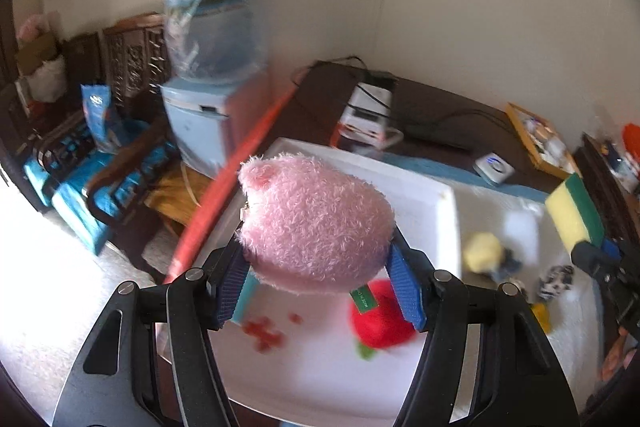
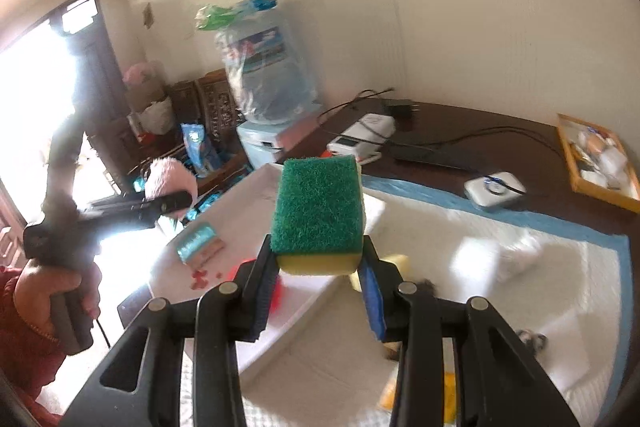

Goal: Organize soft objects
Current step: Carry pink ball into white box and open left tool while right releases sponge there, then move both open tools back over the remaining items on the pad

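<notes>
A fluffy pink plush toy [image 1: 316, 223] is clamped between the blue pads of my left gripper [image 1: 318, 259], held above a white tray [image 1: 420, 195]. On the tray lie a red plush [image 1: 380, 323], small red bits [image 1: 266, 333] and a teal block [image 2: 198, 241]. My right gripper [image 2: 318, 251] is shut on a yellow sponge with a green scouring face [image 2: 320, 215], held over the tray's right edge. The sponge [image 1: 574, 211] also shows at the right of the left wrist view. A yellow plush [image 1: 484, 253] and a small black-and-white toy [image 1: 556, 281] lie on the white mat.
The white mat with a blue border [image 2: 520, 267] covers a dark wooden table [image 1: 432, 107]. At the back are a white device with cables [image 1: 368, 107], a small white puck [image 1: 494, 167] and an orange-framed box [image 1: 536, 143]. A water dispenser [image 1: 212, 131] and a red pole [image 1: 240, 167] stand left. A hand [image 2: 52, 291] holds the left gripper.
</notes>
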`<move>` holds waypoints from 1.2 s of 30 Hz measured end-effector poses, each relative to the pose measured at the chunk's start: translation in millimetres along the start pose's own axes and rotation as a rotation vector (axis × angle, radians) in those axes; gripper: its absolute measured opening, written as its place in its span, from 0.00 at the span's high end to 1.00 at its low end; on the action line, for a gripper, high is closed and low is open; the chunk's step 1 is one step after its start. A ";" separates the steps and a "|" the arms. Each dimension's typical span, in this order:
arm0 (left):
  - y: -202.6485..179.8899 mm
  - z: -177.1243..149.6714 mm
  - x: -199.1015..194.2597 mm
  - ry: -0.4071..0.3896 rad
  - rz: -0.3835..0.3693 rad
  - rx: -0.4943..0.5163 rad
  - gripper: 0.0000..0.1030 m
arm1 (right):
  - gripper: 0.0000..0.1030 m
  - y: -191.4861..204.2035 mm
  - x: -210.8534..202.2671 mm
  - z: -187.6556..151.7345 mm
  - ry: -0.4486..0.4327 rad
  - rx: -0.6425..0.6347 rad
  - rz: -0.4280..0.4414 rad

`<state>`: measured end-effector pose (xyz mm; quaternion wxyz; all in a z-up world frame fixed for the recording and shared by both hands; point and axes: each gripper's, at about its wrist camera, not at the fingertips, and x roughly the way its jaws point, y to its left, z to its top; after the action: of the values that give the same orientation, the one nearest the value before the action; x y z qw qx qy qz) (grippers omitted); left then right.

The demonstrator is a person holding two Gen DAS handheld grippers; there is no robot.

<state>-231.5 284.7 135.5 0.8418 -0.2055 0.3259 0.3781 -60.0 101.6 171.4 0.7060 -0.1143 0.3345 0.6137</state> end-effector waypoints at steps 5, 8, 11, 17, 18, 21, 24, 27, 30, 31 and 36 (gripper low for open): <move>21.5 15.0 10.4 0.003 0.067 0.025 0.37 | 0.63 13.2 53.5 -2.0 0.116 0.030 0.036; 21.0 9.2 34.9 0.074 0.069 0.037 0.36 | 0.63 16.2 91.7 -9.9 0.202 0.078 0.047; 15.7 -3.4 56.4 0.134 0.079 0.063 0.36 | 0.63 19.6 111.6 -14.2 0.238 0.095 0.042; 17.3 -13.9 73.7 0.172 0.104 0.093 0.35 | 0.62 26.3 129.7 -18.4 0.259 0.102 0.033; 19.1 -13.2 74.6 0.174 0.104 0.094 0.35 | 0.62 27.5 130.8 -17.9 0.259 0.102 0.033; 22.3 -12.3 77.0 0.175 0.098 0.099 0.35 | 0.61 29.0 135.6 -16.3 0.259 0.103 0.025; 24.1 -11.6 81.0 0.180 0.089 0.098 0.31 | 0.61 28.5 135.7 -17.0 0.249 0.113 0.005; 25.4 -10.7 83.6 0.180 0.057 0.080 0.17 | 0.50 29.1 137.0 -17.0 0.250 0.107 -0.004; 25.2 -9.2 84.7 0.165 0.044 0.065 0.00 | 0.07 27.9 134.8 -19.3 0.246 0.114 0.010; 25.6 -8.8 83.3 0.145 0.050 0.061 0.00 | 0.00 27.3 132.8 -20.6 0.237 0.115 -0.001; 35.4 -7.9 73.8 0.082 0.079 0.010 0.00 | 0.00 28.2 118.7 -24.2 0.188 0.106 -0.038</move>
<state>-224.9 339.4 74.5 0.8130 -0.2036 0.3701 0.4008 -91.9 187.8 87.6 0.6882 -0.1403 0.4288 0.5681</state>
